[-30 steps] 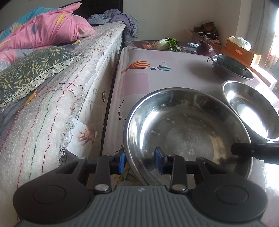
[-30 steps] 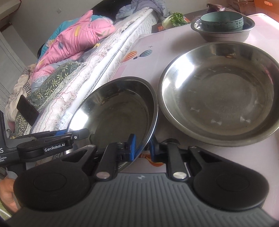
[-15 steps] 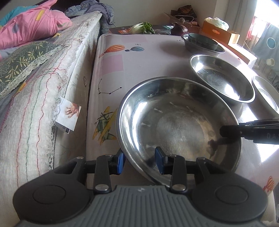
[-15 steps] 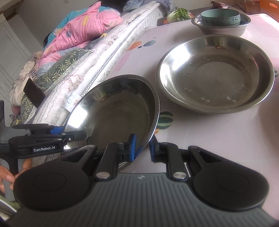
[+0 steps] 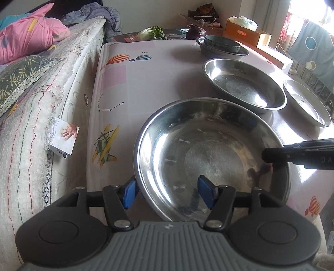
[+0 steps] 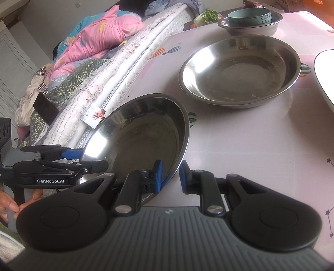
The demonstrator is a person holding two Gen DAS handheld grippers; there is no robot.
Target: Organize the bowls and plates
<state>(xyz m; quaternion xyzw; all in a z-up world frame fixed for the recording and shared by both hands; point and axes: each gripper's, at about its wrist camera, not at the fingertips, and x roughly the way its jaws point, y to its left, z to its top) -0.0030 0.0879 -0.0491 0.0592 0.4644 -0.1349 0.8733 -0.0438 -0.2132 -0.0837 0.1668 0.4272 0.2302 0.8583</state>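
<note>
A large steel plate [image 5: 210,154] is held over the table's near left corner; it also shows tilted in the right wrist view [image 6: 144,137]. My left gripper [image 5: 167,190] has widened; its blue pads stand apart either side of the plate's near rim. My right gripper [image 6: 169,176] is shut on the plate's rim and also shows in the left wrist view [image 5: 269,156]. A second steel plate [image 5: 244,83] [image 6: 240,68] lies on the table beyond. A third plate [image 5: 306,102] lies at the right. A teal bowl [image 6: 249,15] sits in a steel bowl [image 6: 250,27] at the back.
The table has a pink cloth [image 5: 146,73] with balloon prints. A bed with a mattress [image 5: 41,108] and pink quilt [image 5: 31,35] runs along its left side. Vegetables [image 5: 152,33] and a cardboard box [image 5: 246,33] lie at the far end.
My left gripper's pads have opened wider around the plate's rim. The plate has moved right, toward the second plate. My right gripper has kept its hold.
</note>
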